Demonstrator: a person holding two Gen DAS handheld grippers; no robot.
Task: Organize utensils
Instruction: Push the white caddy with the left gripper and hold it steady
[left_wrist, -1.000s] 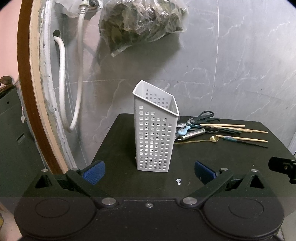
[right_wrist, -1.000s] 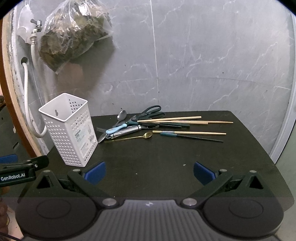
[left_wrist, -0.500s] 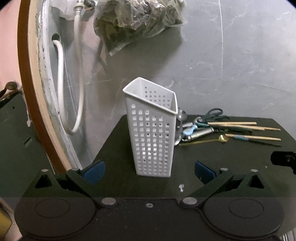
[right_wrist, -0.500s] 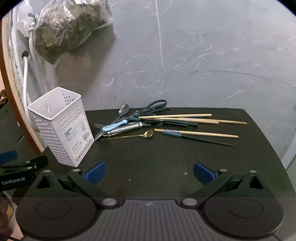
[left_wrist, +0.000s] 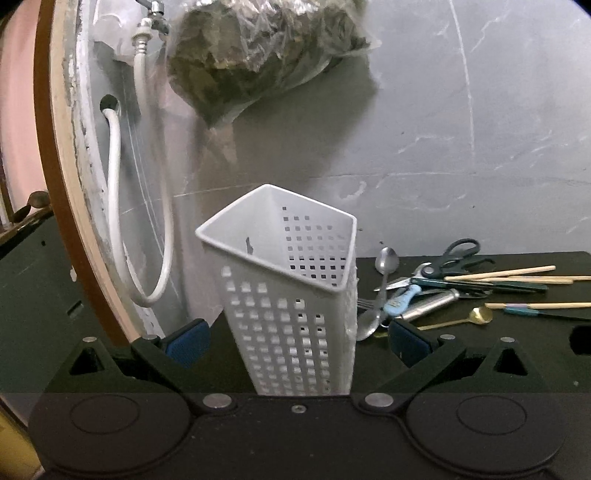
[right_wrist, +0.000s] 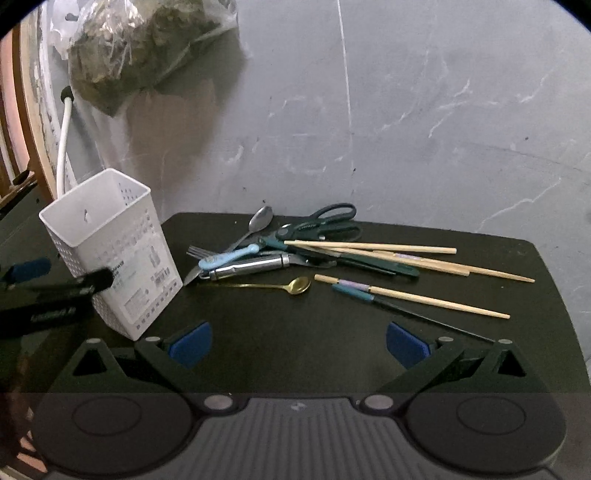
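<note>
A white perforated utensil holder (left_wrist: 291, 295) (right_wrist: 110, 254) stands upright at the left of a black table. My left gripper (left_wrist: 297, 338) is open with the holder between its blue pads, a gap on each side. To the holder's right lies a pile of utensils: dark green scissors (right_wrist: 321, 223), a silver spoon (right_wrist: 258, 219), a small gold spoon (right_wrist: 291, 285), a steel tool with a light blue handle (right_wrist: 229, 257) and several wooden chopsticks (right_wrist: 406, 258). My right gripper (right_wrist: 299, 341) hangs open over bare table in front of the pile, holding nothing.
The black table (right_wrist: 295, 325) stands against a grey marble wall. A plastic bag of dark leafy matter (left_wrist: 258, 48) hangs above the holder. A white hose (left_wrist: 118, 206) and a wooden frame (left_wrist: 55, 166) run down the left side.
My left gripper has moved forward until the holder stands between its fingers. My right gripper has come closer to the utensil pile. Nothing on the table has shifted.
</note>
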